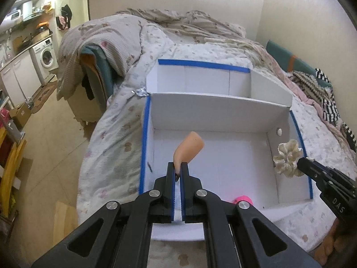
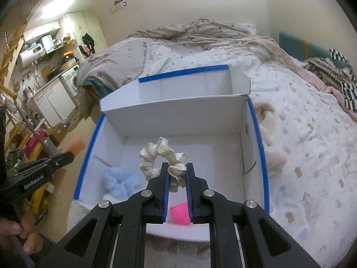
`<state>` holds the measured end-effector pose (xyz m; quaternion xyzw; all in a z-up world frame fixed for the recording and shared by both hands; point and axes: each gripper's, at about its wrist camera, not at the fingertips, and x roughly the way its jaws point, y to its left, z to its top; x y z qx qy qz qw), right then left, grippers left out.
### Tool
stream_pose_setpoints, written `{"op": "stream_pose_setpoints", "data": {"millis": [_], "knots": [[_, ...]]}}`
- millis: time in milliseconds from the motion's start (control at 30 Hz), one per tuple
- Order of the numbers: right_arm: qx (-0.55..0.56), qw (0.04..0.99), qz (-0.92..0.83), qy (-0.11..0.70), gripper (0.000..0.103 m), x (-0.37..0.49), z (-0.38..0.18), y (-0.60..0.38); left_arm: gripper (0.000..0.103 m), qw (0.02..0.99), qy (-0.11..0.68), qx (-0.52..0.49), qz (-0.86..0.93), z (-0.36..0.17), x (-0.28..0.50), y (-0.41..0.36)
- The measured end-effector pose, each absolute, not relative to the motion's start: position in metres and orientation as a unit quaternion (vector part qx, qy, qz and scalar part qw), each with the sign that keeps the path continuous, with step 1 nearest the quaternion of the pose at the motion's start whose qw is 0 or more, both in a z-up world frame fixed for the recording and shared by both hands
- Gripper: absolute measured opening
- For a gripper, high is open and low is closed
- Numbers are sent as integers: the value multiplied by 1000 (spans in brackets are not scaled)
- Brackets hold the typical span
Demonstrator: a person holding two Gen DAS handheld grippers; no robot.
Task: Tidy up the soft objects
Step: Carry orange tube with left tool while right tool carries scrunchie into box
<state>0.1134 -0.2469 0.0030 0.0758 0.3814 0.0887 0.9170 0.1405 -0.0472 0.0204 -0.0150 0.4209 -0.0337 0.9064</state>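
Observation:
A white box (image 1: 214, 109) with blue-taped edges lies open on the bed; it also shows in the right wrist view (image 2: 171, 111). My left gripper (image 1: 177, 166) is shut on a peach sponge (image 1: 188, 147) above the box's near compartment. My right gripper (image 2: 177, 169) is shut on a cream scrunchie (image 2: 160, 156) over the same compartment; the scrunchie also shows in the left wrist view (image 1: 289, 158). A pink soft item (image 2: 180, 213) and a light-blue fluffy item (image 2: 119, 181) lie on the box floor.
A cream plush toy (image 2: 270, 134) lies on the bedspread just right of the box. Rumpled quilts (image 1: 138, 35) are heaped at the far end. Striped cloth (image 2: 345, 89) lies at the far right. A floor and kitchen units (image 1: 29, 71) are off to the left.

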Motion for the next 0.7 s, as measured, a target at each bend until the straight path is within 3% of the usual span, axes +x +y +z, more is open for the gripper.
{"op": "stream_pose_setpoints", "data": {"millis": [267,700], "knots": [[57,908,78,407,15,150,-17,-243,4,911,407,27,-55,-11,164,-66],[52,875,79,475,15,169,-57,-239,4,884,463,21,-54,-46,185,-71]]}}
